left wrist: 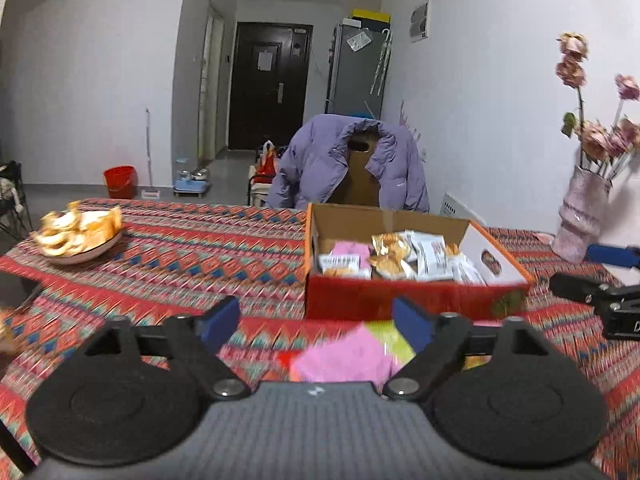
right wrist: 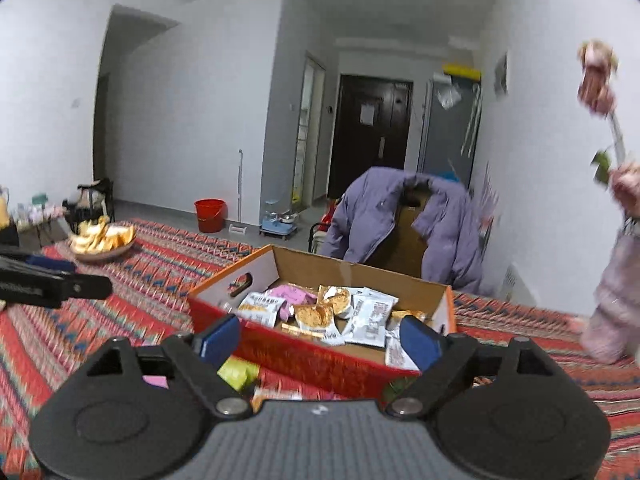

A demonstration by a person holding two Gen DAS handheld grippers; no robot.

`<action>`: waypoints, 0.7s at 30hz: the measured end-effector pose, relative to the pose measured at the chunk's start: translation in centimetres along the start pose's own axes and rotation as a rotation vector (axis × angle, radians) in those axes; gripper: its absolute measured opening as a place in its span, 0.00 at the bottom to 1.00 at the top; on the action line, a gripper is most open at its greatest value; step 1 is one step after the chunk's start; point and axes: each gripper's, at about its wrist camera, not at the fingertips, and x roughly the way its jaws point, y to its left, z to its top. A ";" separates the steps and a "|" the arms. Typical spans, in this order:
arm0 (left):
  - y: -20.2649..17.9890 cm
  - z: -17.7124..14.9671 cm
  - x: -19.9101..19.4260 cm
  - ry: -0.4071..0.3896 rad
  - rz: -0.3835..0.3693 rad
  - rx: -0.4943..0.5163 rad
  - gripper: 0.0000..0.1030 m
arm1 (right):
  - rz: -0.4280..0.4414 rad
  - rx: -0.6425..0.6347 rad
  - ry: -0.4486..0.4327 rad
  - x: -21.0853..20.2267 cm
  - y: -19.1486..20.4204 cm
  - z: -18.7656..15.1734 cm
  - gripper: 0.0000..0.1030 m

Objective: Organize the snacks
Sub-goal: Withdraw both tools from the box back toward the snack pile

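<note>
Covering the whole table, a red, orange and teal zigzag-patterned cloth (left wrist: 192, 256) is the work surface in both wrist views. Open-top red cardboard box (left wrist: 400, 298) sits on it toward the far edge, holding a loose pile of snack packets (left wrist: 404, 256), white, gold and pink, flaps up. Left gripper (left wrist: 316, 322) has its blue-padded jaws spread wide, nothing between the pads; a pink packet (left wrist: 344, 358) and a yellow-green packet (left wrist: 390, 340) lie on the cloth below it, just in front of the box, not gripped. Right gripper (right wrist: 320, 340) likewise stands wide open and empty, hovering at the near wall of the box; the yellow-green packet (right wrist: 238, 374) shows under its left finger, on the cloth. Each gripper's tip shows at the edge of the other's view. Shallow pale plate of golden snack pieces (left wrist: 78, 230) sits at the far left of the table, well apart from the box. Pink ribbed vase with faded pink flowers (left wrist: 582, 216) stands at the far right by the white wall. Behind the table: chair draped with a lilac puffer jacket (left wrist: 348, 164), grey fridge (left wrist: 356, 68), dark entry door (left wrist: 270, 84), red bucket (left wrist: 120, 182) on a grey tiled floor. Both views carry some motion blur; packet labels unreadable.
</note>
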 end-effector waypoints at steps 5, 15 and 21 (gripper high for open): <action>-0.6 -4.0 -5.3 -0.024 0.019 0.010 0.95 | 0.009 -0.016 -0.003 -5.2 1.8 -3.0 0.98; -2.3 -9.5 -12.0 -0.072 0.035 0.000 0.98 | -0.009 0.024 -0.017 -13.3 3.7 -8.9 0.98; -2.6 -12.5 -15.0 -0.073 0.021 -0.009 0.98 | -0.006 0.105 -0.049 -16.1 4.5 -10.9 0.98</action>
